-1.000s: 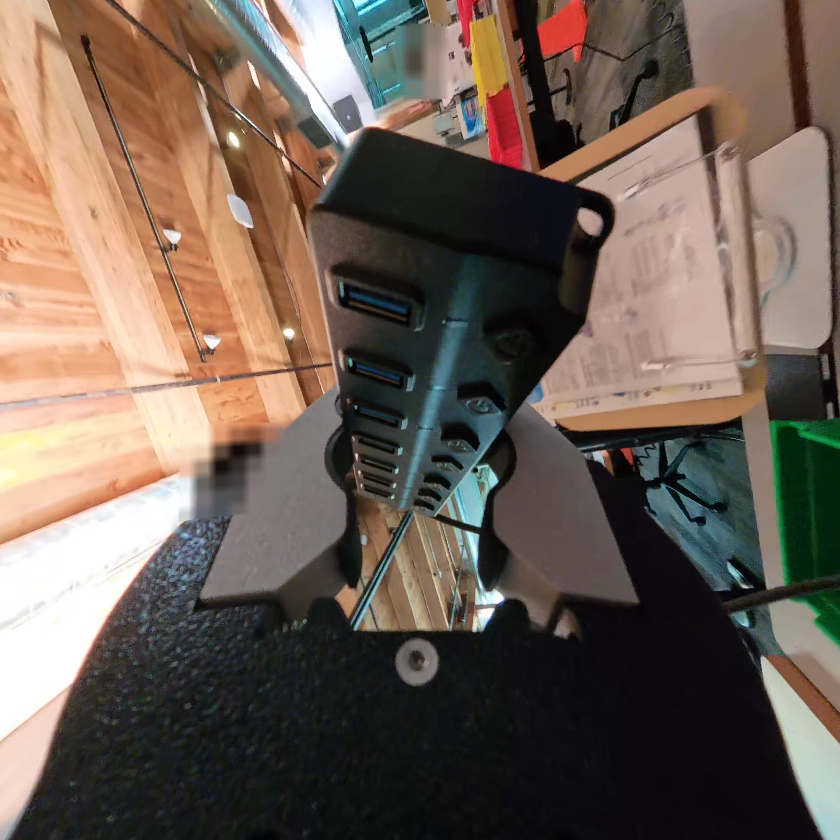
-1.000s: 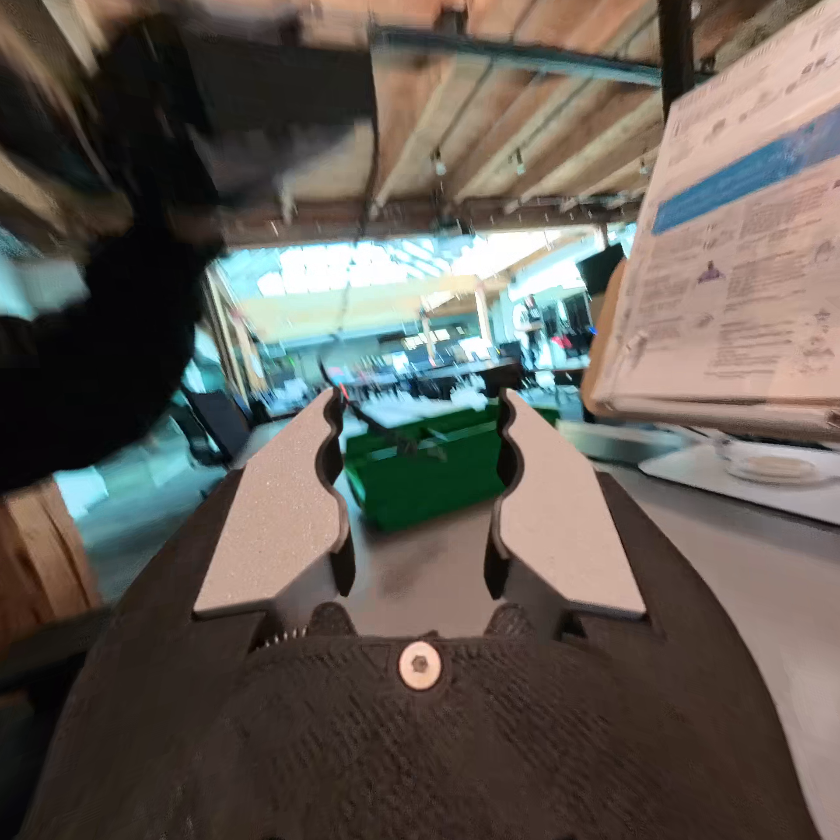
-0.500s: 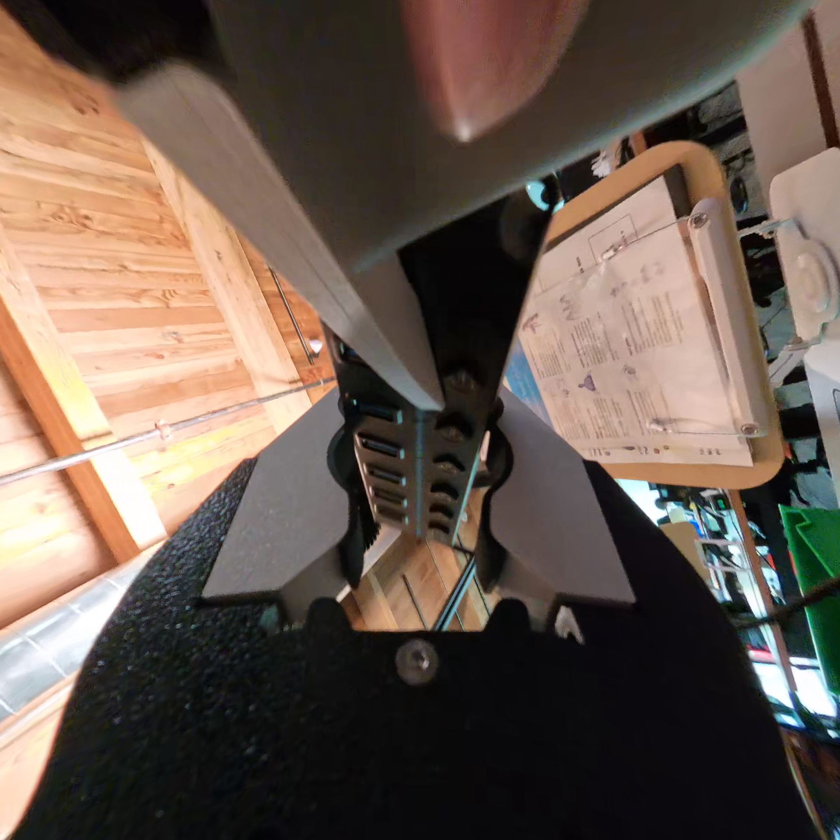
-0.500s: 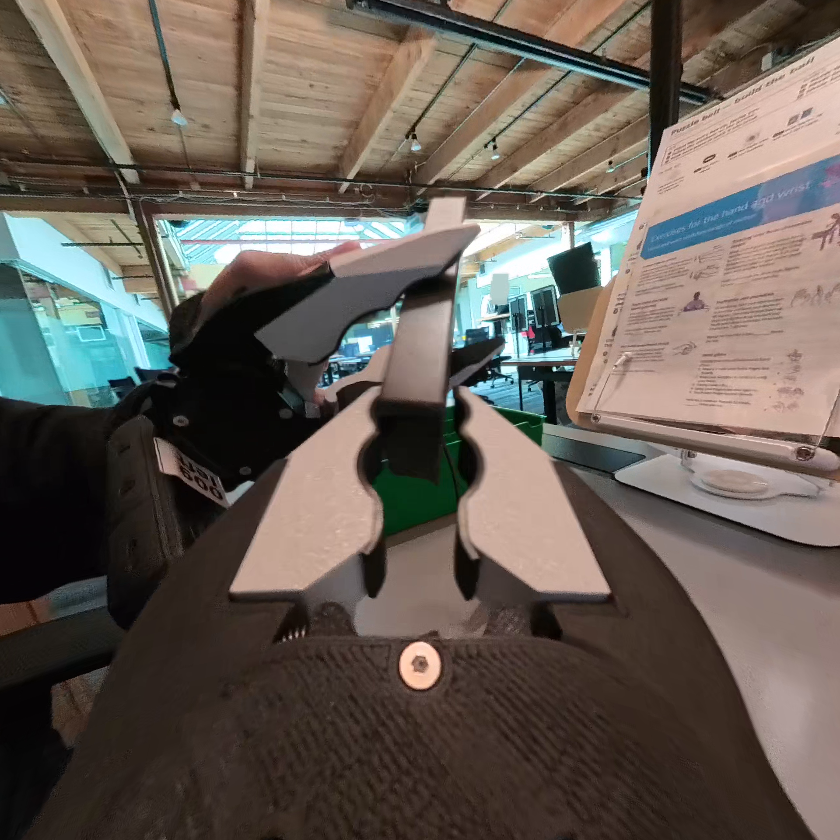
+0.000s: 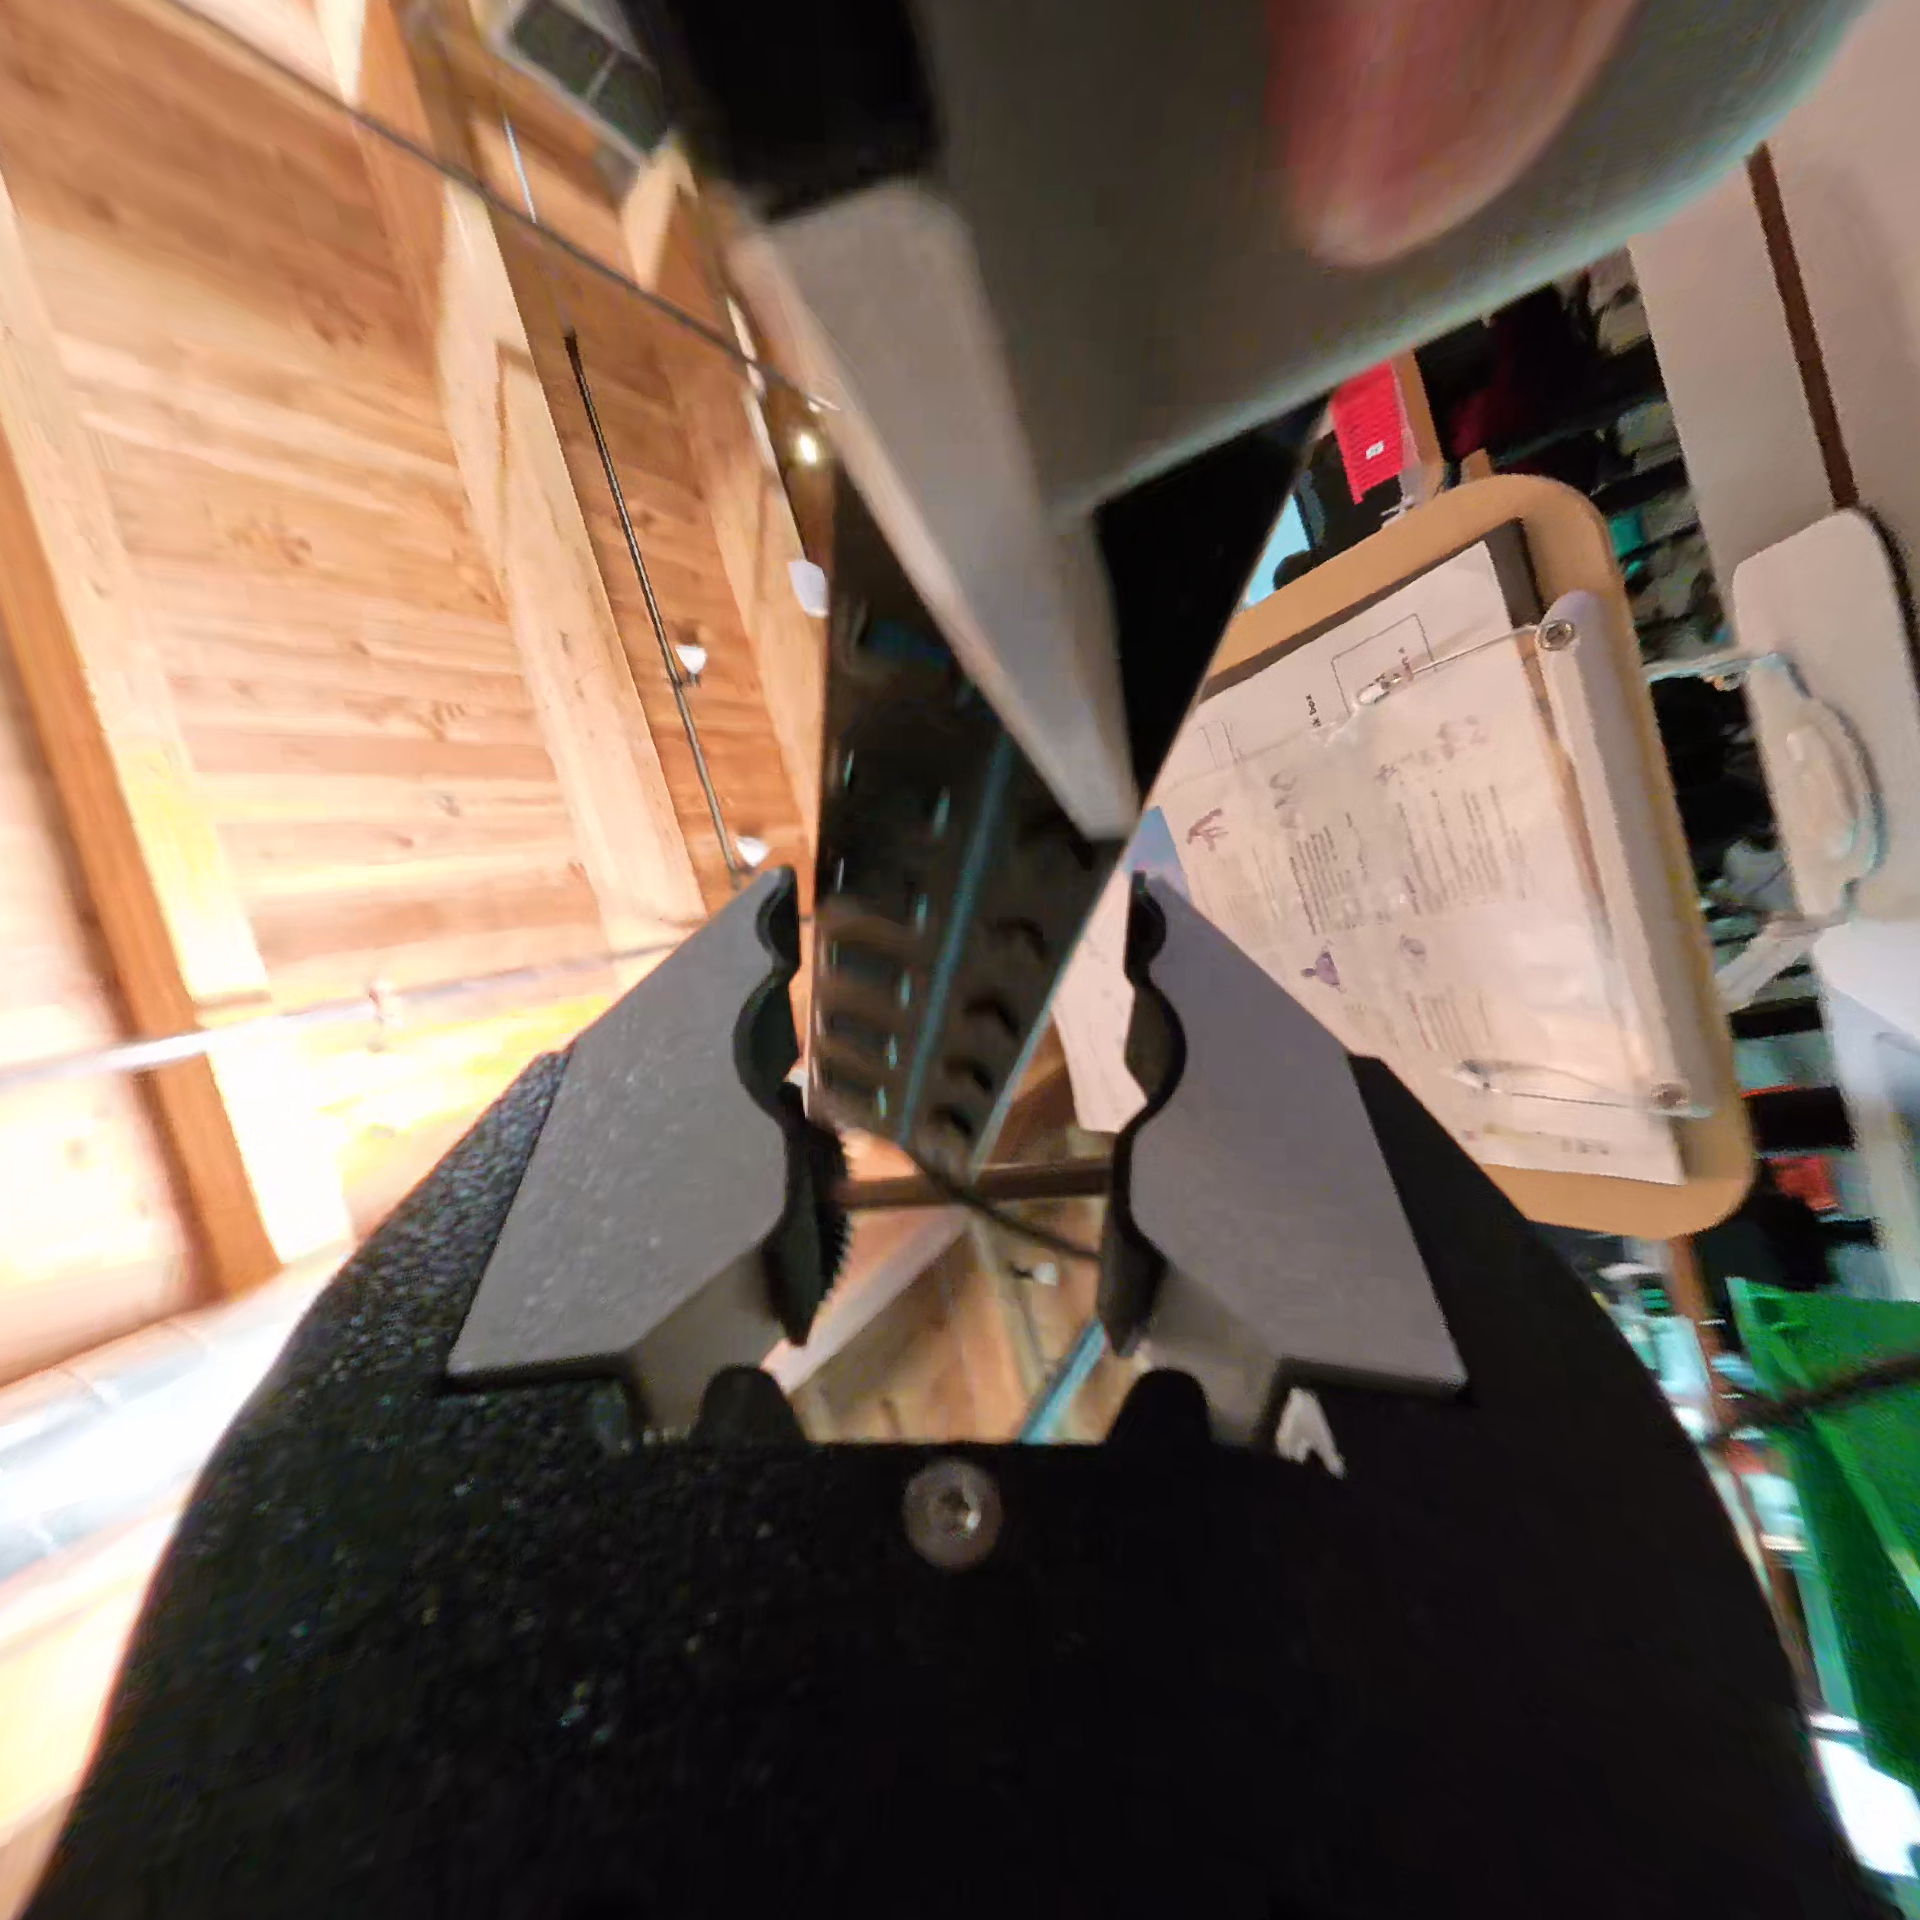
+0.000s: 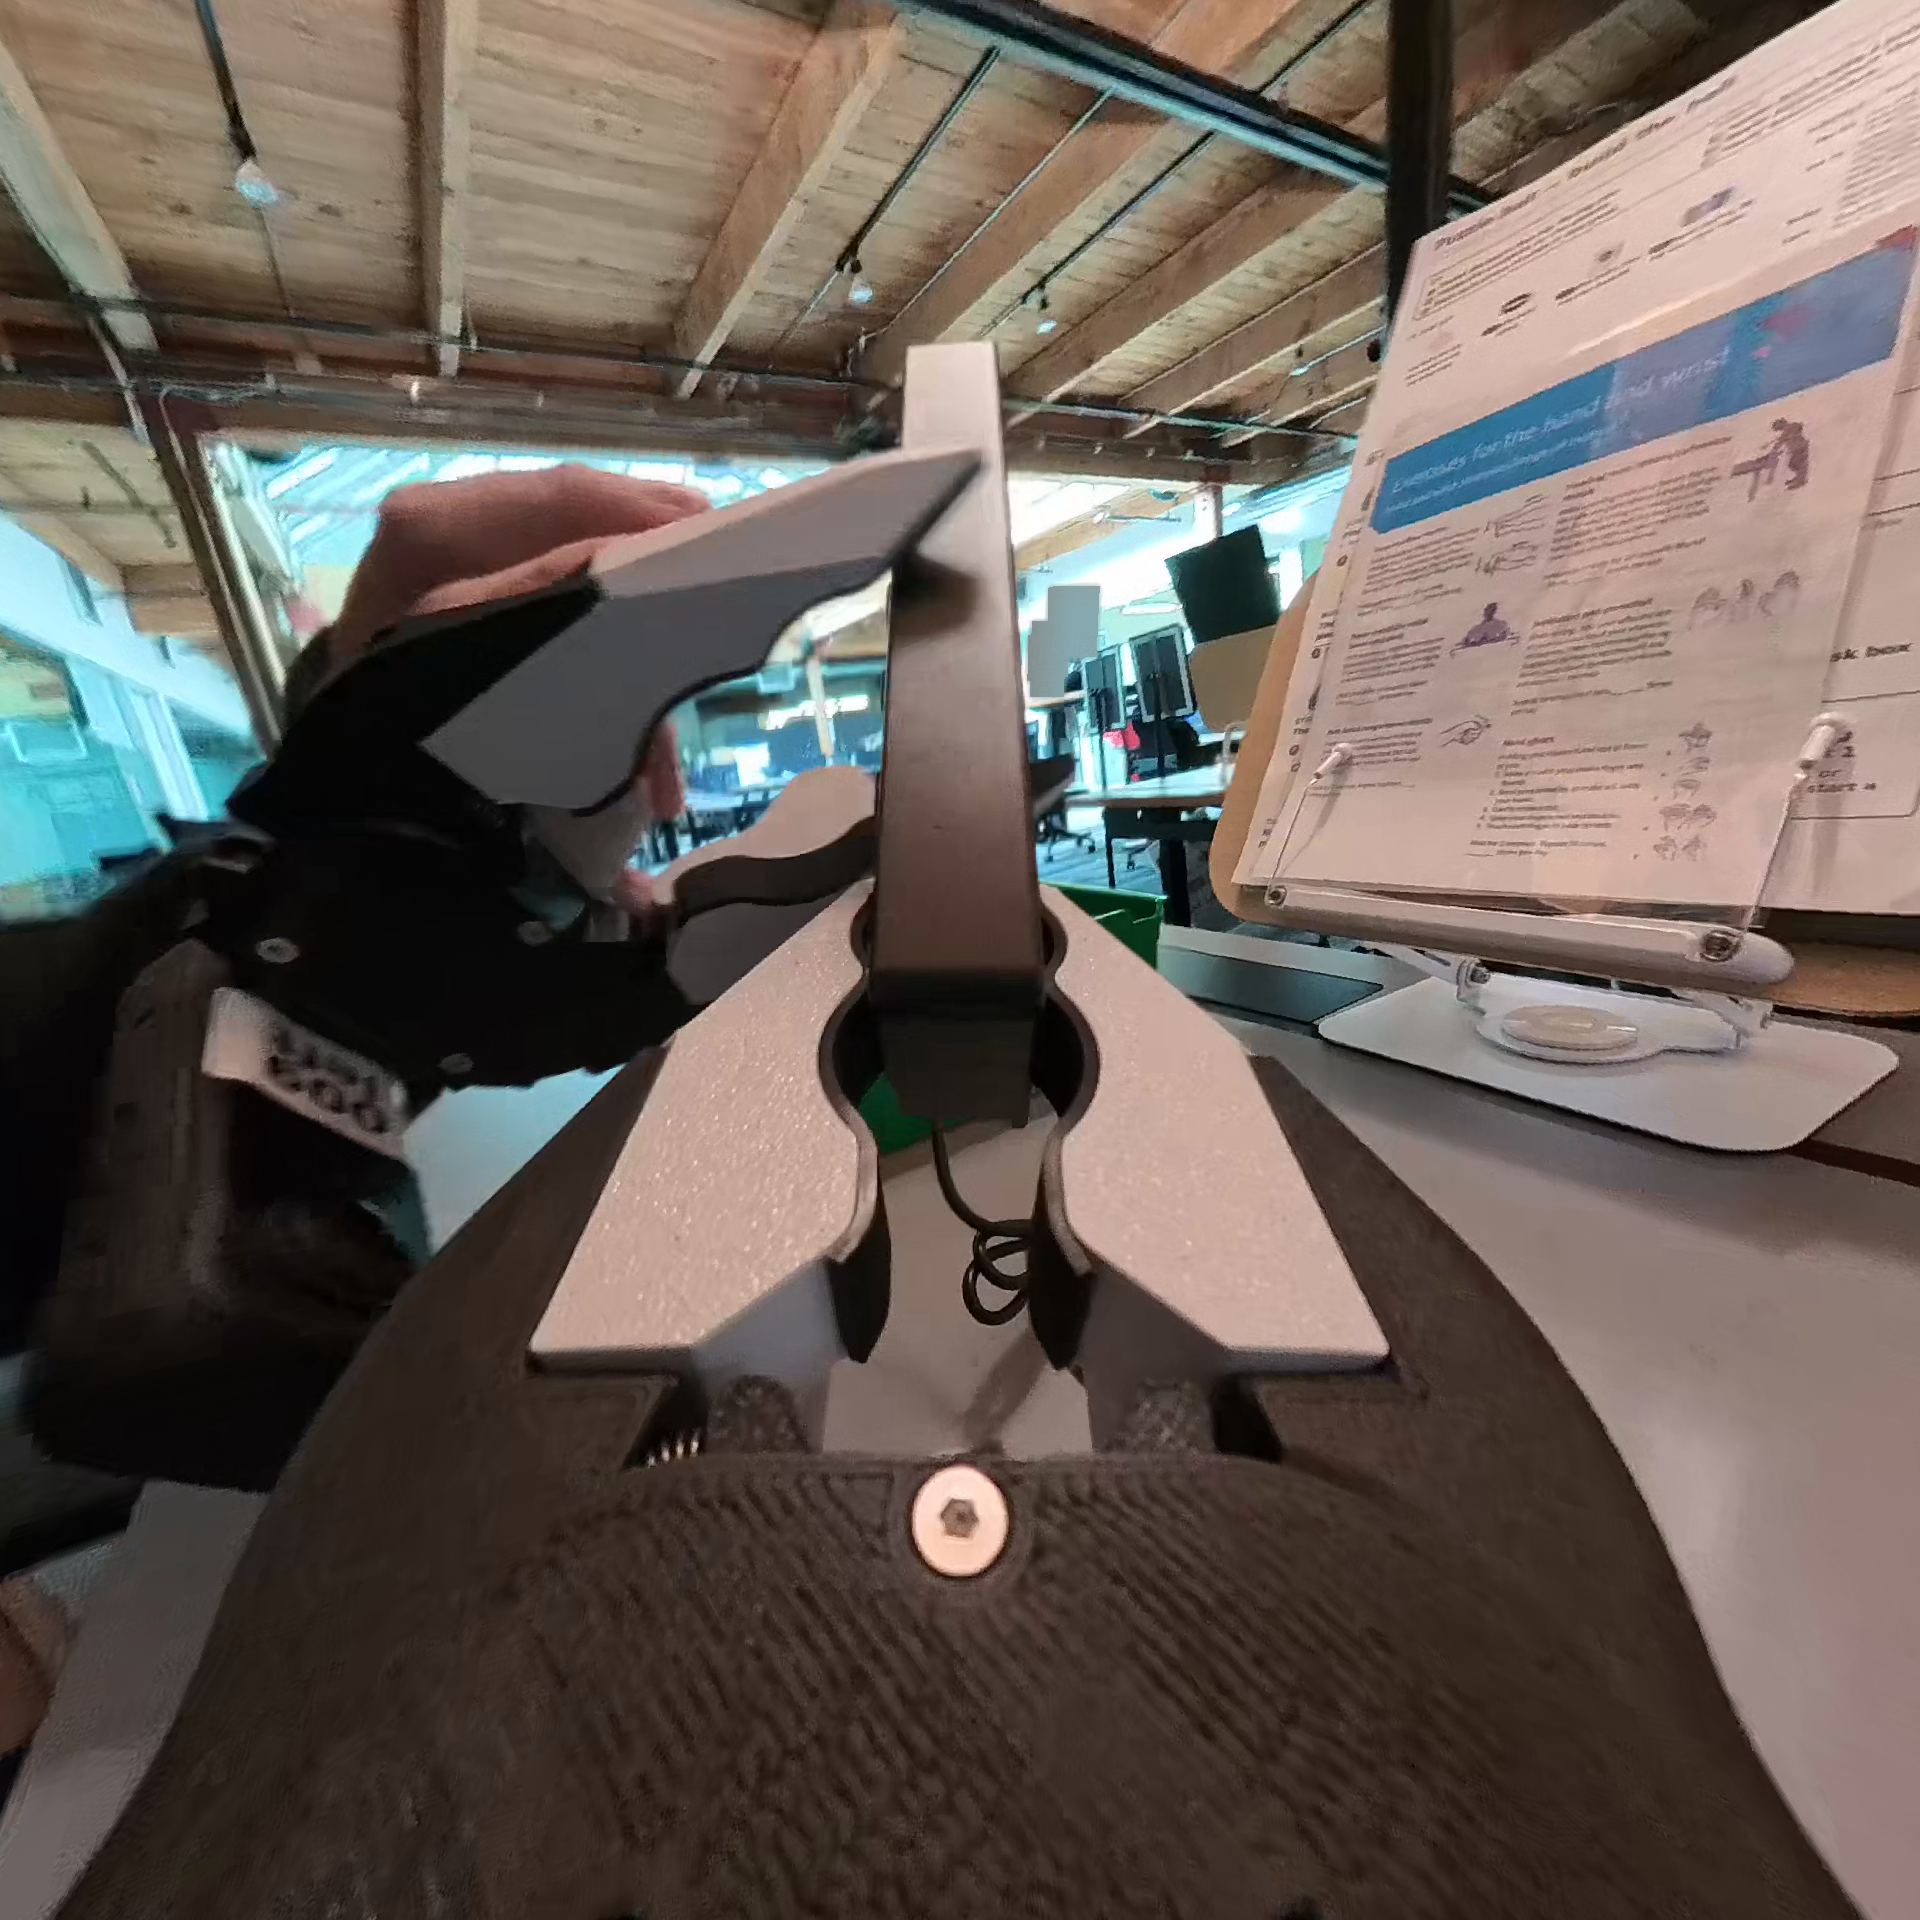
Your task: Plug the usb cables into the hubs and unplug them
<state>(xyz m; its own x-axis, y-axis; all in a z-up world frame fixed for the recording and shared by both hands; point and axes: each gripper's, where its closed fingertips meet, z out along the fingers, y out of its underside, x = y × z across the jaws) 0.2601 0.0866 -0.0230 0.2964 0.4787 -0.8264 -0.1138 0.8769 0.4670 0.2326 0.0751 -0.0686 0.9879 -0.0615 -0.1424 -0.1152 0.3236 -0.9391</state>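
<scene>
A black USB hub [image 6: 956,727] with a row of ports stands upright, held in the air. My right gripper [image 6: 956,899] is shut on its lower end. A thin black cable [image 6: 987,1268] hangs coiled from the hub's bottom. My left gripper [image 5: 963,904] is open, and the hub [image 5: 914,935] shows blurred just past its fingertips, touching neither finger. In the right wrist view the left gripper's fingers [image 6: 727,623] are spread wide beside the hub's upper part. The right gripper's grey finger [image 5: 987,468] fills the top of the left wrist view. No loose USB plug is in view.
A document stand [image 6: 1610,623] with printed sheets sits on a white base [image 6: 1610,1060] at the right of the white table [image 6: 1558,1351]; it also shows in the left wrist view [image 5: 1455,883]. A green bin [image 6: 1112,914] lies behind. A person's hand [image 6: 499,540] holds the left gripper.
A second ago my left gripper held the hub alone and my right was open. My right gripper closed on the hub's lower end. My left gripper has now opened off it.
</scene>
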